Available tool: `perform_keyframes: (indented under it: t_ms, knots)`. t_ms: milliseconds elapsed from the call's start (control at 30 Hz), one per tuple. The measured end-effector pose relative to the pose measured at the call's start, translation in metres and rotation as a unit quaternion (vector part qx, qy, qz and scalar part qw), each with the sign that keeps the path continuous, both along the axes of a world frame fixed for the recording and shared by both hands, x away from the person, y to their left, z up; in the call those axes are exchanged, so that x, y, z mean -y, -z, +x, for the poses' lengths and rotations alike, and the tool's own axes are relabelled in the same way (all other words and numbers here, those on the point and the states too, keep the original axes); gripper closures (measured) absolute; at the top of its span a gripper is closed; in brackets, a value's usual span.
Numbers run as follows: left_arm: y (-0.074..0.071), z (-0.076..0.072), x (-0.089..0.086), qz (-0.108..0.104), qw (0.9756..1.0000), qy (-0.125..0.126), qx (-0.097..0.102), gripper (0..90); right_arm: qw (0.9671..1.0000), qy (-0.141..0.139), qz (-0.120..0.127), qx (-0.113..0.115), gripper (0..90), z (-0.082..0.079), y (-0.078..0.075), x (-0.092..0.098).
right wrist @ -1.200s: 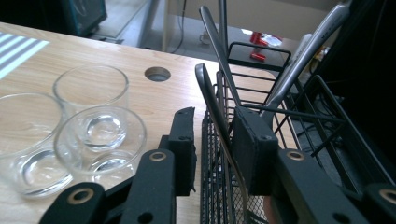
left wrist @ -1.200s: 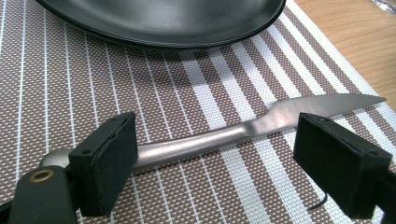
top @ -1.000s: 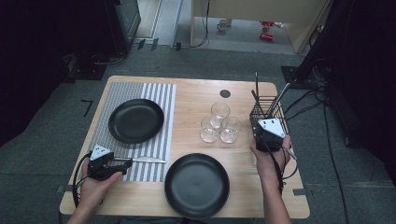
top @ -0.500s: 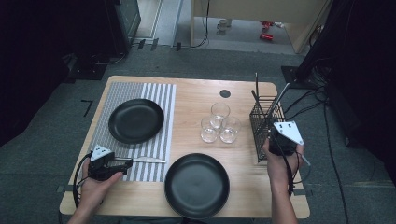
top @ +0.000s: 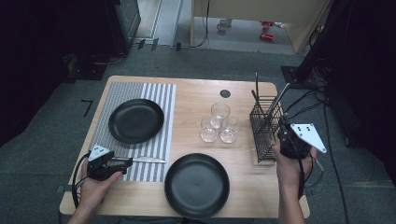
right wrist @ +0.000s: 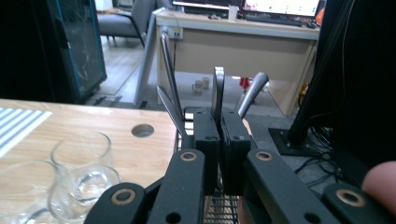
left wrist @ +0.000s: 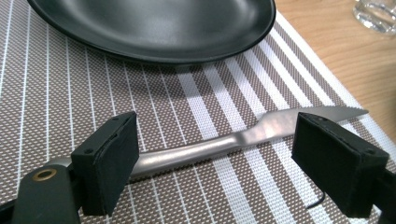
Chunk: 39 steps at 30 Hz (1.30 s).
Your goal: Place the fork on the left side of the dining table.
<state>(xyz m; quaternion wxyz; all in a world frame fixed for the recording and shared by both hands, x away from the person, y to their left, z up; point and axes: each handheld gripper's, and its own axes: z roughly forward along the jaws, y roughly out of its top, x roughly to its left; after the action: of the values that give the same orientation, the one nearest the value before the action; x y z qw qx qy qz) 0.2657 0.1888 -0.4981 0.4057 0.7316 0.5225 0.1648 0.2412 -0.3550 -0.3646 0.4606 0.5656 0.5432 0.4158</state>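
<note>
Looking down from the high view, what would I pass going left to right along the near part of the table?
left gripper → knife on the striped placemat → near black plate → wire cutlery basket → right gripper

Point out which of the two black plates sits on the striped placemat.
It is the far-left black plate: it rests wholly on the striped placemat, above the knife. The other black plate lies on the bare wooden table at the near edge.

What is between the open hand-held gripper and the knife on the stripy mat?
Nothing visible. The left hand-held gripper is open, with its jaws on either side of the knife, which lies flat on the striped placemat. The black plate sits farther off, beyond the knife.
</note>
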Motion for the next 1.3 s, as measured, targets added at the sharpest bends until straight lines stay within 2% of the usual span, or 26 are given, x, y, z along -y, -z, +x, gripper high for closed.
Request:
perform_keyframes:
  t_ms: [167,300,433,467,500,667,967,1300]
  knots:
    - [-0.007,-0.002,0.001,-0.008,0.9999,-0.005,0.014,15.1,0.9999,-0.008,0.001,0.014,88.9,-0.006,-0.012,-0.003]
    - [-0.015,-0.005,0.003,-0.006,0.9996,-0.003,0.028,15.1,0.9995,-0.014,0.002,0.028,88.9,-0.011,-0.023,-0.006]
    - [-0.019,-0.006,0.005,-0.009,0.9995,-0.001,0.029,15.1,0.9992,-0.016,0.009,0.037,88.9,-0.014,-0.031,-0.008]
    - [-0.02,-0.006,0.006,-0.015,0.9995,0.0,0.029,15.1,0.9989,-0.019,0.015,0.04,88.8,-0.015,-0.036,-0.01]
    - [-0.024,-0.006,0.007,-0.034,0.9991,0.003,0.026,15.1,0.9988,-0.02,0.016,0.043,88.9,-0.015,-0.037,-0.01]
    - [-0.037,-0.009,0.016,-0.051,0.9978,0.011,0.042,15.1,0.9978,-0.029,0.016,0.057,88.9,-0.018,-0.048,-0.016]
    - [-0.049,-0.007,0.038,-0.044,0.9968,0.038,0.055,15.0,0.9959,-0.049,0.015,0.075,88.9,-0.021,-0.063,-0.029]
    - [-0.056,0.002,0.058,-0.045,0.9955,0.049,0.067,15.1,0.9927,-0.084,0.026,0.082,88.9,-0.02,-0.066,-0.05]
